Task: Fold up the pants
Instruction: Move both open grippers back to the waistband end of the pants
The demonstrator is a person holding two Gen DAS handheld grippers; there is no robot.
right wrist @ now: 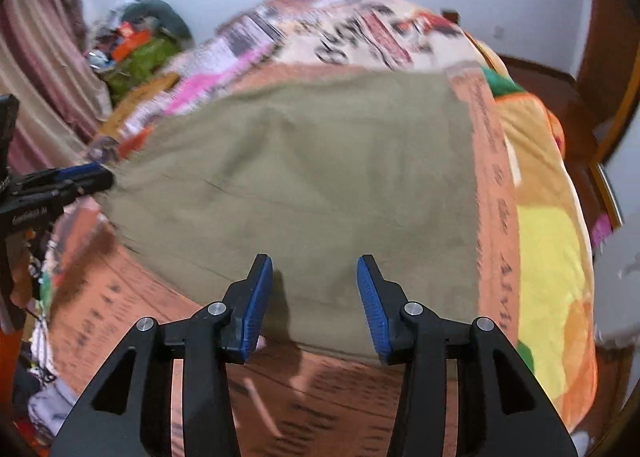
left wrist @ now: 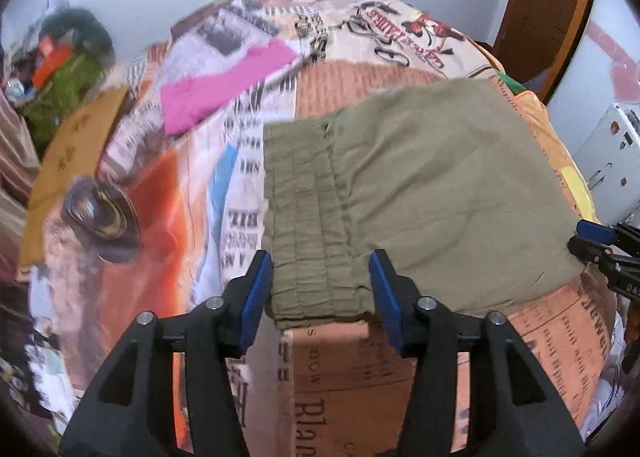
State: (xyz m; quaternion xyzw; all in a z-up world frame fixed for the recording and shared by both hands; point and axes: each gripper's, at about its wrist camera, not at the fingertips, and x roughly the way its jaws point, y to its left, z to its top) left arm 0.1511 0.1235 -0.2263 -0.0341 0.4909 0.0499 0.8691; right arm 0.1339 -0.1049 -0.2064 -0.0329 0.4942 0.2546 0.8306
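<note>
Bed (left wrist: pixel 332 369), newsprint-pattern cover: olive pants (left wrist: pixel 420 197) lie on it near the front edge, already folded into a flat slab. Fabric looks light, soft, floppy; likely to sag if lifted at one pt (judgement only). Best hold: ribbed elastic waistband (left wrist: pixel 304 225), thickest part. Left gripper (left wrist: pixel 320 289) jaws apart, straddling waistband, not pinching. Right gripper (right wrist: pixel 316 297) also open over opposite end.

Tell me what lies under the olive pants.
The pants lie on a newsprint-patterned bedspread, which shows all around them. Whatever is directly beneath the folded cloth is covered.
</note>
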